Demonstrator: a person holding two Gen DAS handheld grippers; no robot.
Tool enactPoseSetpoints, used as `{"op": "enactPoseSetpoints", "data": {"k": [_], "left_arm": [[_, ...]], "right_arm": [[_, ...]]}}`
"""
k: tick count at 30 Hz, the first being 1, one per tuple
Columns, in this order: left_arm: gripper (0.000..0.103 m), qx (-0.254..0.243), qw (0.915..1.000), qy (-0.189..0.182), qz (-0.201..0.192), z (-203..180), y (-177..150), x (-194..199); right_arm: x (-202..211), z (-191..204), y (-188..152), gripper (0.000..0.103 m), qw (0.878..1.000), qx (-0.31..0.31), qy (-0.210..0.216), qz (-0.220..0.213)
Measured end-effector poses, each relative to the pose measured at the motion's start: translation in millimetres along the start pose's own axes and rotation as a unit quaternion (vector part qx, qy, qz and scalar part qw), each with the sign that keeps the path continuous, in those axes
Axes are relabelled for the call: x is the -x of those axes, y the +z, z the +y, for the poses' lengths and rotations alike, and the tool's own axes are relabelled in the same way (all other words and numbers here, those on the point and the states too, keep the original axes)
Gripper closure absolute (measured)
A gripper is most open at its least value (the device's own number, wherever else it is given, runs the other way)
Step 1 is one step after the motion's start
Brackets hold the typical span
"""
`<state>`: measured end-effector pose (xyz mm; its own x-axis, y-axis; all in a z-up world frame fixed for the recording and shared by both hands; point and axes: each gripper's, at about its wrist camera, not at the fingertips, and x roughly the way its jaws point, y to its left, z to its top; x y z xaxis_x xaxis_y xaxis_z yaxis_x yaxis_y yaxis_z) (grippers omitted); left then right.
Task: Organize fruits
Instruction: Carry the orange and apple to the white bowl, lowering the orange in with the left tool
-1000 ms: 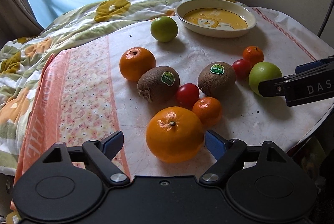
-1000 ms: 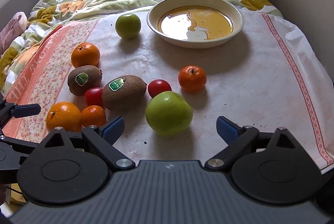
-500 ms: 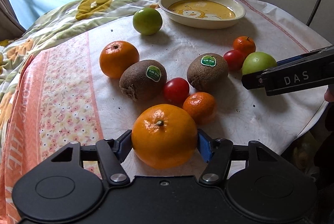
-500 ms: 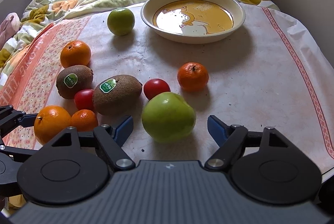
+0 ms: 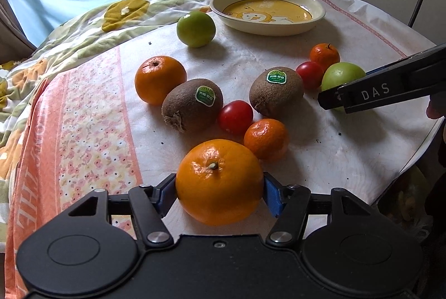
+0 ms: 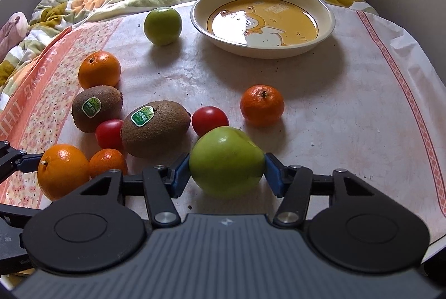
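Fruits are spread across the cloth-covered table [image 6: 348, 115], and two of them have just been taken into a grip. A second earlier both claws stood wide around their targets; each pair of jaws has since been closing. The left gripper [image 5: 220, 189] is now clenched on the large orange [image 5: 220, 182] at the near edge, its blue pads pressed against both flanks. The right gripper [image 6: 227, 169] is likewise closed on the near green apple [image 6: 227, 161], seen from the left wrist as a dark bar laid across that apple.

Neither fruit appears lifted; both are judged to rest on the cloth. The bowl [image 6: 329, 17] at the far right is empty. Left loose are the far green apple [image 6: 162, 25], a second orange [image 6: 99, 73], two kiwis [image 6: 154, 127], two tomatoes [image 6: 209, 119] and two mandarins [image 6: 262, 105].

Grasping is judged complete on both sides; lift and carry to the bowl are judged the next step. Round fruit may slip if raised abruptly.
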<state>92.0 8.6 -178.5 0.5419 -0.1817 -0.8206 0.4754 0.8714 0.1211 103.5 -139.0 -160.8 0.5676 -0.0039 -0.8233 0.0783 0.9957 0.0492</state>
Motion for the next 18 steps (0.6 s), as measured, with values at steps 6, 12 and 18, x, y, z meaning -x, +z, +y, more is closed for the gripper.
{"op": "enactPoseSetpoints", "data": {"k": [6,12,18], "left_arm": [[0.036,0.005,1.0,0.007,-0.003,2.6,-2.1,5.4],[0.036,0.011,0.9998,0.008,-0.017,6.7,1.6,21.5],[0.036,0.016,0.9992,0.004,-0.036,8.7,13.5,50.4]], "right_arm": [[2.3,-0.1,-1.9,0.032,1.0,-0.004,-0.001,0.001],[16.9,-3.2,-2.3,0.032,1.0,-0.013,-0.006,-0.005],[49.2,-3.1,6.5,0.032,0.999,-0.021,-0.015,-0.023]]}}
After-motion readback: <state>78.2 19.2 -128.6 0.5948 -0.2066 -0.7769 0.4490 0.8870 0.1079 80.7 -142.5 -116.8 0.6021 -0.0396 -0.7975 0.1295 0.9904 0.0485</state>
